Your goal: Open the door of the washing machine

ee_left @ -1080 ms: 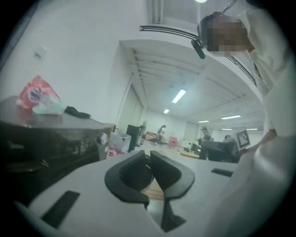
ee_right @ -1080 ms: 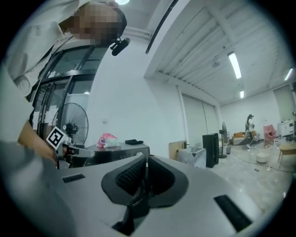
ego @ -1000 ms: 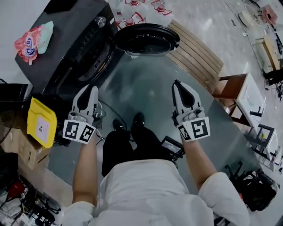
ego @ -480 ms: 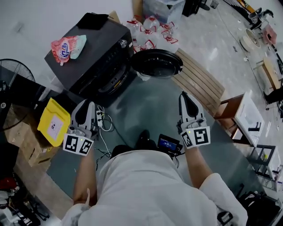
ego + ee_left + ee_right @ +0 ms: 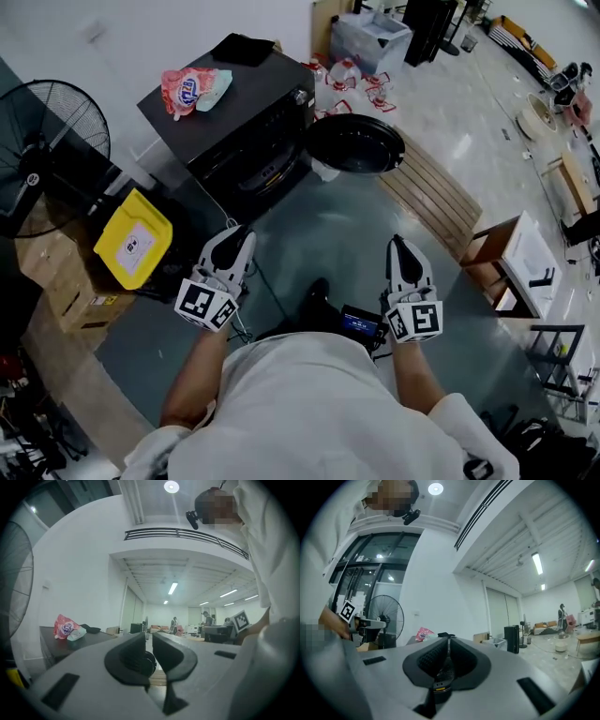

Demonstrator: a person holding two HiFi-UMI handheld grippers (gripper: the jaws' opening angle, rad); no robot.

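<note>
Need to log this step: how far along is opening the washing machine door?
Done: the door stands swung wide open off the washing machine. In hand: nothing; the left gripper and right gripper are both shut, empty and well clear of the machine. Left: nothing that I can see.

A matt, dark casing is seen on the washing machine (image 5: 253, 86) ahead of the left gripper (image 5: 242, 232); its round door (image 5: 354, 142) is finished in glossy black. Both grippers are shelled in smooth, matt grey plastic, and ribbed black pads (image 5: 431, 658) are set inside the right gripper (image 5: 398, 244). Beyond the right gripper, a slatted board (image 5: 431, 192) of bare pale wood is laid. Left of the left gripper, a smooth yellow plastic bin (image 5: 136, 239) and rough brown cardboard boxes (image 5: 56, 281) are found.
</note>
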